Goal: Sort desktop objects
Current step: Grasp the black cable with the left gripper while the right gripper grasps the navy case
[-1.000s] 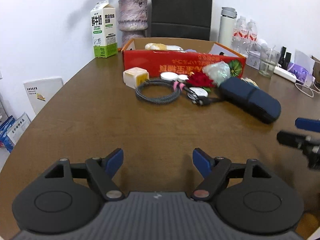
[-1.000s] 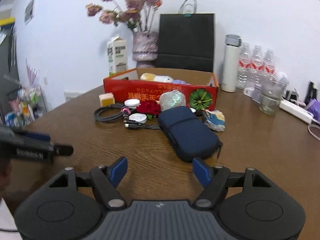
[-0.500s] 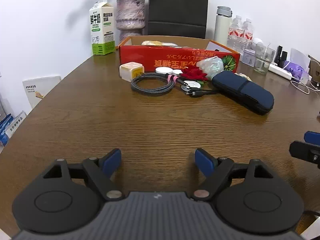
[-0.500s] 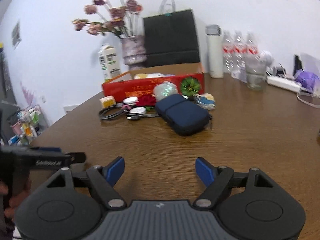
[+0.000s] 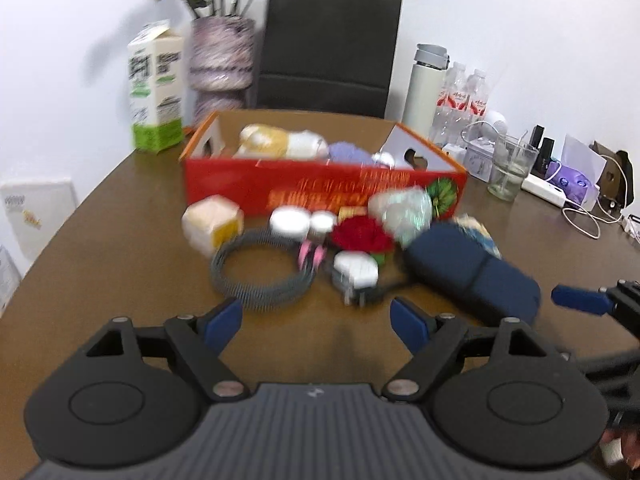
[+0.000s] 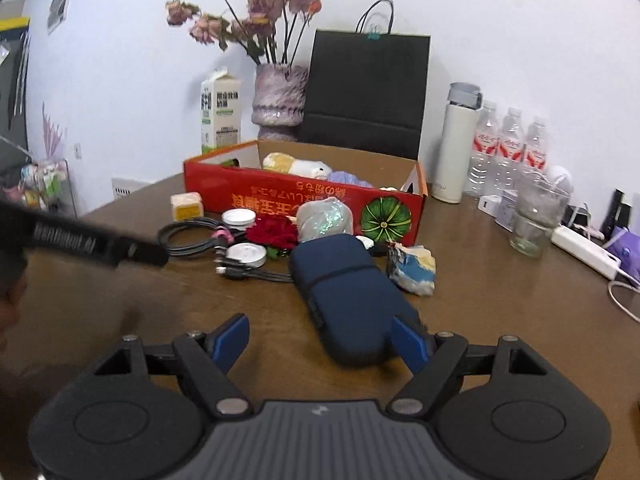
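Above the table [image 6: 500, 312], right gripper [image 6: 320, 340] spread beside navy pouch [image 6: 344, 292], left gripper [image 5: 316, 322] spread, empty.

I count three water bottles [image 6: 508, 148], one red box [image 6: 304, 200], one navy pouch [image 6: 344, 292], one milk carton [image 6: 220, 112].

milk carton [image 6: 221, 110] | flower vase [image 6: 280, 100] | black bag [image 6: 366, 94] | thermos [image 6: 456, 144] | glass [image 6: 534, 216]

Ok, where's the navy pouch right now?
In the right wrist view, the navy pouch lies just ahead of the right gripper, between the cables and the crumpled packet.
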